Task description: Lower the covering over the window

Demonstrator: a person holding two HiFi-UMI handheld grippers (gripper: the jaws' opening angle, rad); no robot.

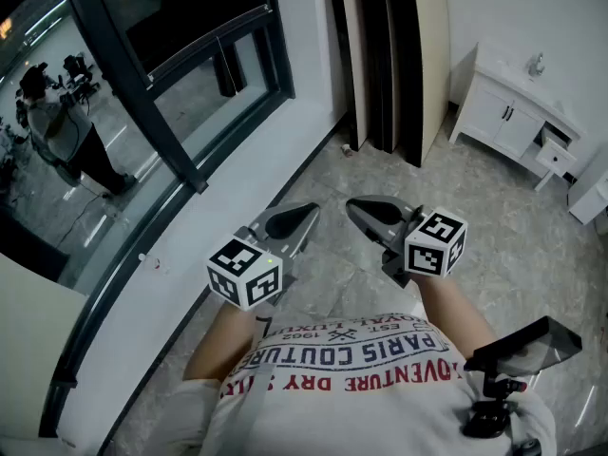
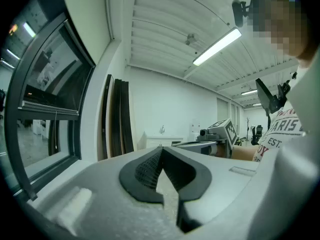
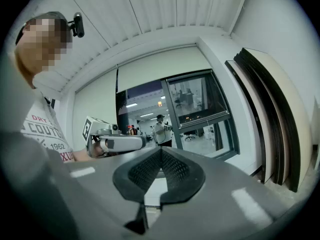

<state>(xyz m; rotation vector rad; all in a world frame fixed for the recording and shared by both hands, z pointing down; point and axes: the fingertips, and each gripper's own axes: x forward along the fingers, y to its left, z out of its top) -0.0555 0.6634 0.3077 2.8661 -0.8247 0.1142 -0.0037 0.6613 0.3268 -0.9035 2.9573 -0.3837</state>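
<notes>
head view: left gripper (image 1: 312, 212), right gripper (image 1: 353, 207) fingers together over open floor (image 1: 328, 169) beside window (image 1: 142, 74).

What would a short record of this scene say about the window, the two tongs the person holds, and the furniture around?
Window: large dark-framed glass window, glass uncovered where seen
Left tongs: grey left tongs, shut, empty, not touching the window
Right tongs: grey right tongs, shut, empty, beside the left pair
Corner: tall dark and cream panels standing against the wall
Furniture: white wooden cabinet, one drawer pulled out
Floor: pale marbled stone floor
</notes>
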